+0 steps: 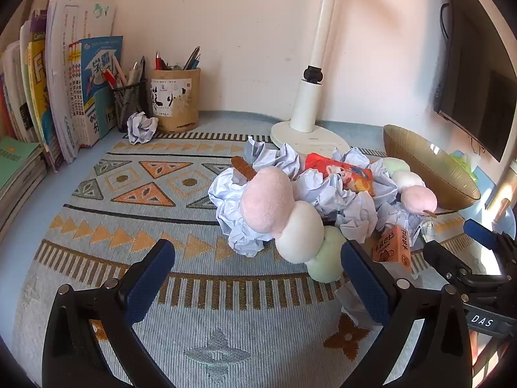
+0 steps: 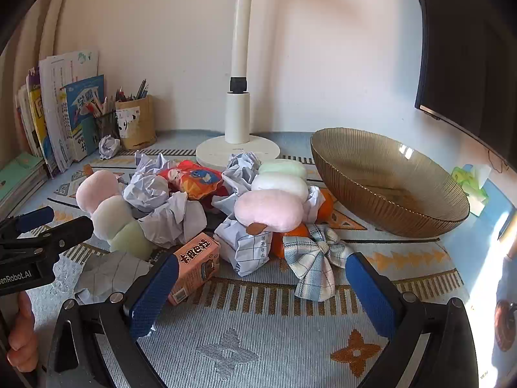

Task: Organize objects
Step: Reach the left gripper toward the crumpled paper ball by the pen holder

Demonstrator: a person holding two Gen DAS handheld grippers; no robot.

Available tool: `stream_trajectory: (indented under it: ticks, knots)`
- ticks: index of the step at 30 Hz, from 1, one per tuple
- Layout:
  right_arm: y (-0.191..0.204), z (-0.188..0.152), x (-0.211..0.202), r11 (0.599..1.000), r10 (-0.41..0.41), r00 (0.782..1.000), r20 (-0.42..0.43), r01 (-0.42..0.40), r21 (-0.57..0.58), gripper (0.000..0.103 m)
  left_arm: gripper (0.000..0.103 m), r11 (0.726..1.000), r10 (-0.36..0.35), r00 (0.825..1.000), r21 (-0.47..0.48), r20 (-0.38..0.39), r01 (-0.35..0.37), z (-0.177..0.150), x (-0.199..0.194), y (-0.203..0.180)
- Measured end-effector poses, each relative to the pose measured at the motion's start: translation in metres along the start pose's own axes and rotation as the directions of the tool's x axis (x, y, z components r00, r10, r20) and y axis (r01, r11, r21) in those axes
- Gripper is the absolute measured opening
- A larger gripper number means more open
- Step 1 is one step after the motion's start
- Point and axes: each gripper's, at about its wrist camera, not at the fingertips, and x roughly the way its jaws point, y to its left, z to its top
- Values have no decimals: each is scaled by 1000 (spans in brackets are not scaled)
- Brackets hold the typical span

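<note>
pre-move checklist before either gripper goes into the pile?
1. Left gripper open, nothing held: ok.
2. Right gripper open, nothing held: ok.
3. Ribbed amber glass bowl upright, nothing visible inside: ok.
4. Pink drink carton free to grasp: not ok, it touches the right gripper's left finger.
5. Plaid fabric bow lying uncovered ahead of the right gripper: ok.
6. Orange fruits count: cannot tell, half buried under crumpled paper.

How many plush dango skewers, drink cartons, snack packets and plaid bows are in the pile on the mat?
Plush dango skewers: 2
Pink drink carton: 1
Red snack packet: 1
Plaid bow: 1
Total: 5
</note>
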Motion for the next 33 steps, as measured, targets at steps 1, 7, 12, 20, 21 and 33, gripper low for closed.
stream_trajectory:
  ticks: [1,7,12,20,21,33]
  knots:
    - [0,0,0,1000,2,1000,-1,-2,1,103,102,1000,0,1000,0,0,0,0,0,0]
    - [-13,0,-1,997,41,999,7,-41,60,103,102,1000,2,1000,-4,0,-2,0,0,2]
    - [-40,7,-3,964,177,984,-15,-170,205,103,102,998,-54,998,-40,-17,53,5,-4,12]
    - [-36,55,11,952,205,976,-78,-181,248,89,102,999,39,999,-38,20,-38,77,-15,93]
    - [-30,57,19,960,181,979,-95,-155,233,83,102,996,72,997,-58,17,-71,86,-5,108]
    - [-27,43,45,970,86,995,-39,-75,230,78,97,968,212,962,-101,-171,-231,143,167,176]
